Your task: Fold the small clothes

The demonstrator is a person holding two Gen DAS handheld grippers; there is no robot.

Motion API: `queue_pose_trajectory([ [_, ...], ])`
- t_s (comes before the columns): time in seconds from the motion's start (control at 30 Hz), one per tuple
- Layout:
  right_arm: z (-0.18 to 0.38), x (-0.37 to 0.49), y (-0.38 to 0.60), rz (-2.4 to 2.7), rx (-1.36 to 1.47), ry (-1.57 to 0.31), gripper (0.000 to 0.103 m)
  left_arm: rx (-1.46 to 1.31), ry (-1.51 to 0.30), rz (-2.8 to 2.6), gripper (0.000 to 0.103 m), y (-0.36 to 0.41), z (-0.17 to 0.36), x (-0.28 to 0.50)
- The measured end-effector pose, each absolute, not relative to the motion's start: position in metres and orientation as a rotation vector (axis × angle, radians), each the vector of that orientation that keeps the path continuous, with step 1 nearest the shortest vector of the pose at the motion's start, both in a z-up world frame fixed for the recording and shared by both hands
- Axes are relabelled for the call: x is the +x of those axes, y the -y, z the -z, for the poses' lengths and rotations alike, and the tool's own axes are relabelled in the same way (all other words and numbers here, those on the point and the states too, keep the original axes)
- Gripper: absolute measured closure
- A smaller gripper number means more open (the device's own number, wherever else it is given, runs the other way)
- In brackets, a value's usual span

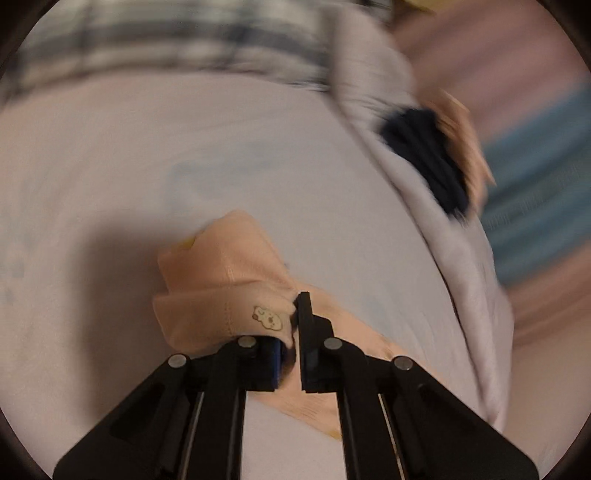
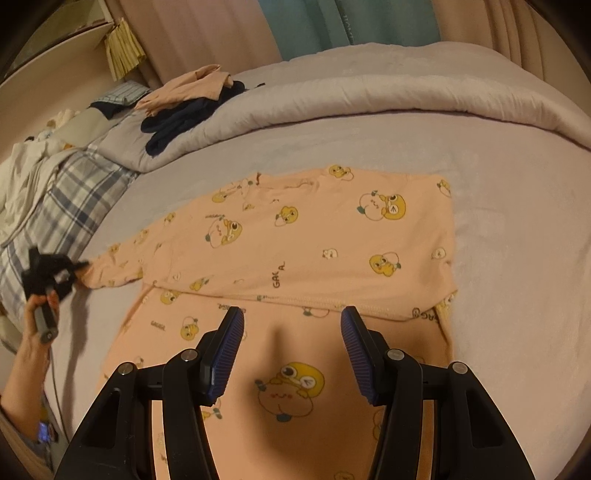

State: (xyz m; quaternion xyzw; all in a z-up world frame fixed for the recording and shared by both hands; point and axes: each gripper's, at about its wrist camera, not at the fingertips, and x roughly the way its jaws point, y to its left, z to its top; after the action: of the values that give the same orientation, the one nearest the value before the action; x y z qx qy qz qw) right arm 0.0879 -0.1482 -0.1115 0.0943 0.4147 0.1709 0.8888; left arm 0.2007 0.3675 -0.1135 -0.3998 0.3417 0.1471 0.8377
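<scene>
- Nearest in the right wrist view: right gripper (image 2: 292, 325), black with blue ribbed pads, jaws spread and holding nothing, hovering over the lower part of the garment.
- Directly beneath and beyond: peach cotton child's top printed with yellow cartoon ducks (image 2: 314, 240), spread flat on the pale lilac bedsheet (image 2: 517, 221), body folded across a horizontal seam line, one sleeve stretched out toward the left edge of the picture.
- At that sleeve's cuff: left gripper (image 2: 79, 267), black, jaws pressed together on the cuff, held by a hand (image 2: 38, 314) with a blue band at the wrist.
- In the left wrist view, same grip up close: left gripper (image 1: 295, 314) pinching the peach cuff, fabric bunched above the fingers, a small cartoon print beside the jaws; surroundings motion-blurred.
- Farther left: blue-and-white plaid cloth (image 2: 70, 210) lying at the bed's edge, a cream crumpled cloth (image 2: 26, 173) next to it.
- Farther back: rolled grey-lilac duvet (image 2: 369, 85) running across the bed, with a dark navy garment (image 2: 177, 122) draped over its left end and a plain peach garment (image 2: 192, 88) resting on top of the navy one.
- Farthest: pink curtain (image 2: 207, 33) and teal curtain (image 2: 314, 22) hanging behind the bed.
</scene>
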Motion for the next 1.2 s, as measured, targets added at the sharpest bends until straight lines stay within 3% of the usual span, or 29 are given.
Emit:
queue_pose_trajectory([
  [0.27, 0.111, 0.081, 0.167, -0.370, 0.289, -0.849, 0.049, -0.530, -0.698, 0.010, 0.100, -0.213, 0.040, 0.224],
  [0.53, 0.119, 0.089, 0.196, -0.364, 0.446, -0.852, 0.049, -0.285, -0.810, 0.279, 0.098, -0.037, 0.052, 0.238],
  [0.6, 0.124, 0.091, 0.205, -0.351, 0.497, -0.859, 0.049, -0.219, -0.878, 0.359, 0.089, 0.005, 0.069, 0.242],
  [0.63, 0.127, 0.092, 0.209, -0.347, 0.521, -0.863, 0.049, -0.184, -0.914, 0.390, 0.073, 0.023, 0.078, 0.243],
  [0.67, 0.130, 0.092, 0.214, -0.343, 0.550, -0.867, 0.049, -0.132, -0.952, 0.416, 0.043, 0.042, 0.089, 0.242],
  [0.73, 0.136, 0.092, 0.224, -0.330, 0.602, -0.875, 0.048, -0.012, -1.002, 0.417, 0.021, 0.068, 0.110, 0.243],
  [0.97, 0.137, 0.087, 0.238, -0.313, 0.663, -0.863, 0.048, 0.081, -0.997, 0.514, 0.020, 0.069, 0.114, 0.221],
  [1.1, 0.132, 0.089, 0.227, -0.321, 0.639, -0.853, 0.048, 0.031, -0.961, 0.522, 0.005, 0.040, 0.106, 0.203],
  [1.2, 0.130, 0.094, 0.217, -0.326, 0.596, -0.855, 0.048, 0.048, -0.973, 0.428, 0.004, 0.025, 0.108, 0.199],
])
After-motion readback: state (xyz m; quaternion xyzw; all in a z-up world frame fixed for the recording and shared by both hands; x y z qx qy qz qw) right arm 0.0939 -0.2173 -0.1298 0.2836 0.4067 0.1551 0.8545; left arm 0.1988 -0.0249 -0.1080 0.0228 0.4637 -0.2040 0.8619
